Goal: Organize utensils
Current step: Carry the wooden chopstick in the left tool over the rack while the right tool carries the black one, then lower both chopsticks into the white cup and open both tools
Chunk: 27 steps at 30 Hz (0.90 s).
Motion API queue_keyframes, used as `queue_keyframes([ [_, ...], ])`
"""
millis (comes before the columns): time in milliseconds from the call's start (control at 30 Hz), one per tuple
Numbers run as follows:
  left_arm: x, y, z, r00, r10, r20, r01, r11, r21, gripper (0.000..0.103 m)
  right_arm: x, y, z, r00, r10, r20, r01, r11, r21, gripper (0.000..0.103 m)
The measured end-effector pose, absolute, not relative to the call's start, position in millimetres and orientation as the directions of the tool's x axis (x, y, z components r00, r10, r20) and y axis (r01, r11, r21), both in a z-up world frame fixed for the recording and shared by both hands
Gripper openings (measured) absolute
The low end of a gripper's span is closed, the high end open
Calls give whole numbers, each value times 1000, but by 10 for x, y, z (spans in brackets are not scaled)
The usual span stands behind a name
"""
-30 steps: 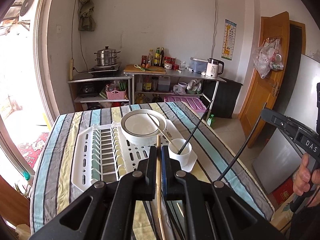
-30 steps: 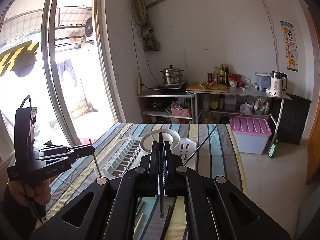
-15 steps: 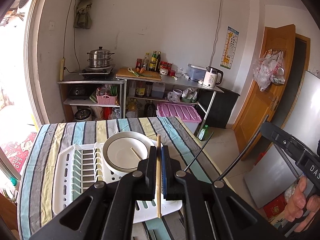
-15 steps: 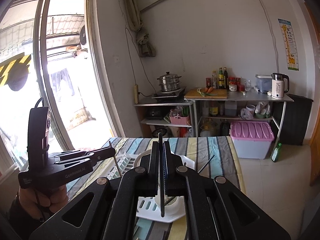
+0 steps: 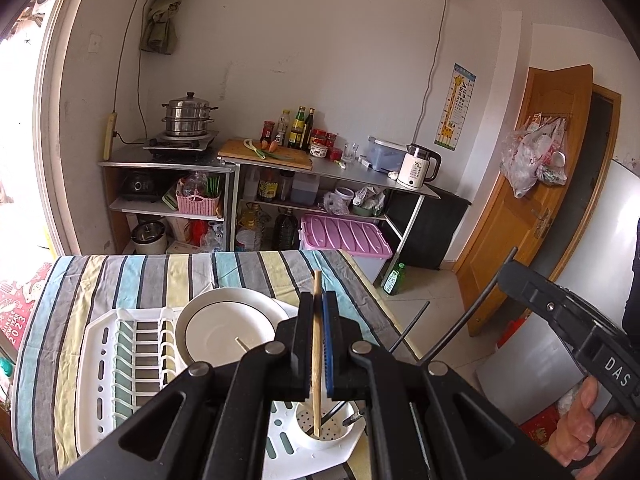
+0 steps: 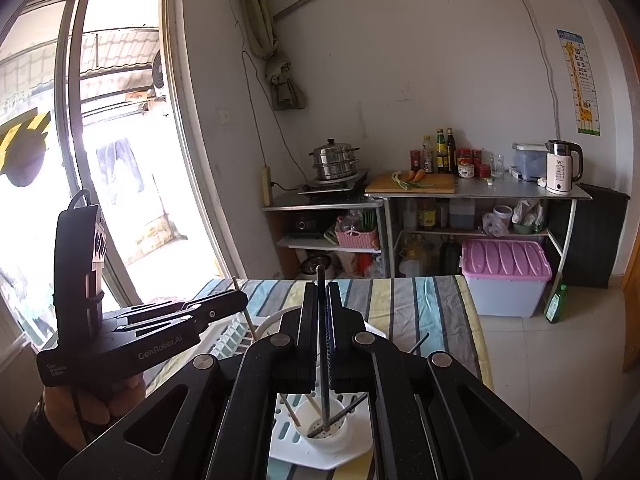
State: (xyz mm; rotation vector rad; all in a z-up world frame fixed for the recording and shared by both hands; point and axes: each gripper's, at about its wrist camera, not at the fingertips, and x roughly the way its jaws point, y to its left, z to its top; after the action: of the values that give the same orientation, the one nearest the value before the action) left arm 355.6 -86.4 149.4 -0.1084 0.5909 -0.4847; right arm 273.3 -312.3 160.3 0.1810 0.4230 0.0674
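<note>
My left gripper (image 5: 318, 300) is shut on a wooden chopstick (image 5: 317, 344), held upright, with its lower end inside the white perforated utensil cup (image 5: 308, 438) at the near corner of the white dish rack (image 5: 100, 364). My right gripper (image 6: 320, 292) is shut on a dark chopstick (image 6: 322, 352) whose tip stands in the same cup (image 6: 332, 440). Each gripper shows in the other's view: the right gripper (image 5: 510, 276) at the right, the left gripper (image 6: 240, 300) at the left. Other chopsticks (image 5: 408, 332) lean in the cup.
A white bowl (image 5: 232, 328) sits on the rack, on a striped tablecloth (image 5: 60, 300). Behind the table stand metal shelves (image 5: 280, 168) with a steamer pot, bottles, a kettle and a pink-lidded bin (image 5: 344, 236). A wooden door (image 5: 540, 200) is at the right, a window (image 6: 100, 160) at the left.
Both grippers have drawn back to the near end of the rack with their chopsticks. The cup, earlier ahead of them, now lies under the fingers with both chopstick ends in it.
</note>
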Motion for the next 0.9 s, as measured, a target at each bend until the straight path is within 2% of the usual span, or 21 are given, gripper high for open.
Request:
queue_keyframes([
  [433, 3745, -901, 1104, 694, -465, -551, 387, 885, -260, 5, 2935, -3190, 1230, 873, 102, -477, -2, 979, 206, 3],
  [767, 3821, -943, 826, 663, -436, -609, 364, 898, -247, 5, 2984, -3254, 1098, 861, 93, -500, 16, 978, 210, 3],
  [900, 3809, -935, 811, 669, -431, -605, 362, 900, -241, 5, 2995, -3270, 1100, 859, 96, -503, 12, 978, 208, 3],
])
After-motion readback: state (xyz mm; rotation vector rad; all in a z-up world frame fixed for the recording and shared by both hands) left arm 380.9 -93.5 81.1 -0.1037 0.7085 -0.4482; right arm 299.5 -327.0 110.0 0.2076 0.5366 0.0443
